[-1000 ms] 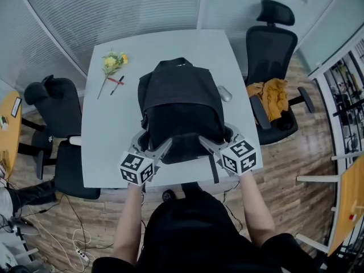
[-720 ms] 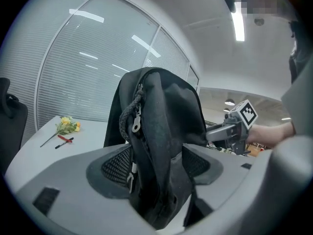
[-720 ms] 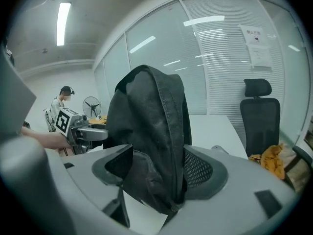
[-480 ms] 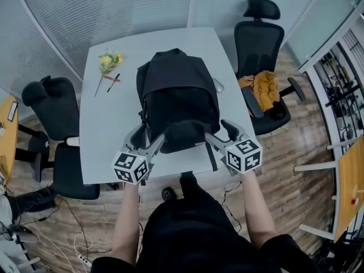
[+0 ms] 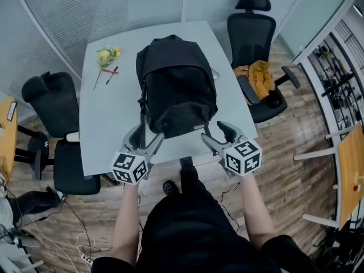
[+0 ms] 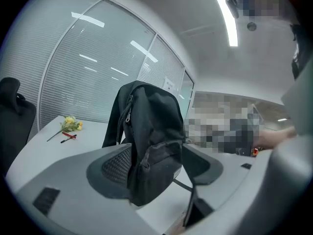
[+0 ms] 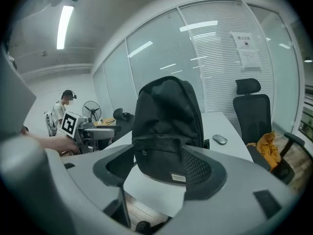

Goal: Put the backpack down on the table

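1. Head view: A black backpack (image 5: 176, 87) stands upright on the pale grey desk (image 5: 108, 124), with its base close to the desk's near edge. The left gripper (image 5: 147, 138) sits just beside the backpack's lower left corner. The right gripper (image 5: 216, 135) sits just beside its lower right corner. The jaws of both are spread. A yellow flower (image 5: 106, 56) and a pen (image 5: 111, 71) lie near the desk's far left corner, well apart from the backpack. A black chair (image 5: 250, 36) to the right of the desk carries a yellow cloth (image 5: 256, 75).

2. Left gripper view: The left gripper (image 6: 156, 166) has its jaws wide apart. The backpack (image 6: 149, 131) rises between them, with its lower front pocket in the gap. The jaws pinch nothing, and I cannot tell whether a pad brushes the fabric. The flower (image 6: 71, 124) and the pen (image 6: 68, 136) lie on the desk (image 6: 54, 148), off to the left.

3. Right gripper view: The right gripper (image 7: 159, 168) also has its jaws wide apart and clamps nothing. The backpack (image 7: 168, 116) stands upright between them, with its base on the desk (image 7: 230, 129). A mouse (image 7: 220, 139) lies on the desk just right of the backpack. Beyond it are the chair (image 7: 252, 109) and the yellow cloth (image 7: 266, 146).
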